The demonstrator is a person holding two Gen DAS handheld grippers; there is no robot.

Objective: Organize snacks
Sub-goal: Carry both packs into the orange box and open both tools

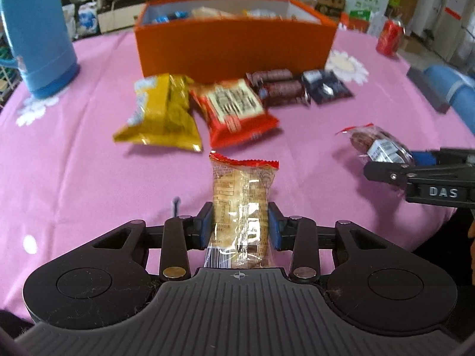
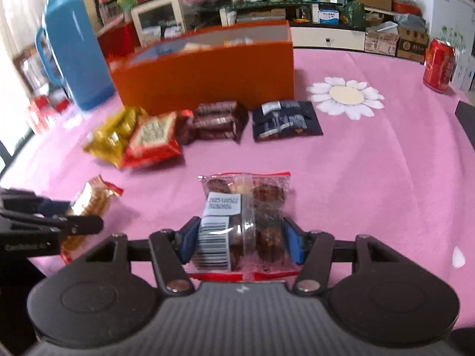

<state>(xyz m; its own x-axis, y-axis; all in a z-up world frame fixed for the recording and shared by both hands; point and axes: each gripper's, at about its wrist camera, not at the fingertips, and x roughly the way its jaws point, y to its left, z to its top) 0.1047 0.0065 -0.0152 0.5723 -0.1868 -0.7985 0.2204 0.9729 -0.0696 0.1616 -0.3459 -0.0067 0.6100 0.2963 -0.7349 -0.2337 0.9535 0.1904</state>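
- The left gripper (image 1: pixel 241 226) is closed on a clear cracker packet (image 1: pixel 242 207) with red ends; its blue pads (image 1: pixel 205 227) press the two long sides, and the packet points forward above the pink tablecloth (image 1: pixel 74 163).
- The right gripper (image 2: pixel 242 238) is closed on a clear bag of dark cookies (image 2: pixel 245 222) with a white barcode label; the blue pads (image 2: pixel 292 244) squeeze it from both sides.
- Each gripper is seen also from the other camera, at the edge of the view (the left one is quite blurred there).
- Farther on the cloth lies a row of snacks: a yellow bag (image 1: pixel 160 112), touching it a red bag (image 1: pixel 234 109), then brown bars (image 1: pixel 276 87) and a dark blue packet (image 1: pixel 325 86).
- Behind the row stands an orange box (image 1: pixel 231 47), open on top, with some packets inside (I cannot tell which ones).
- A blue thermos (image 1: pixel 35 29) stands left of the box, and a red can (image 2: pixel 439 65) stands far to the right, well apart from the snacks.
- A white flower print (image 2: pixel 346 96) is on the cloth near the right end of the box.
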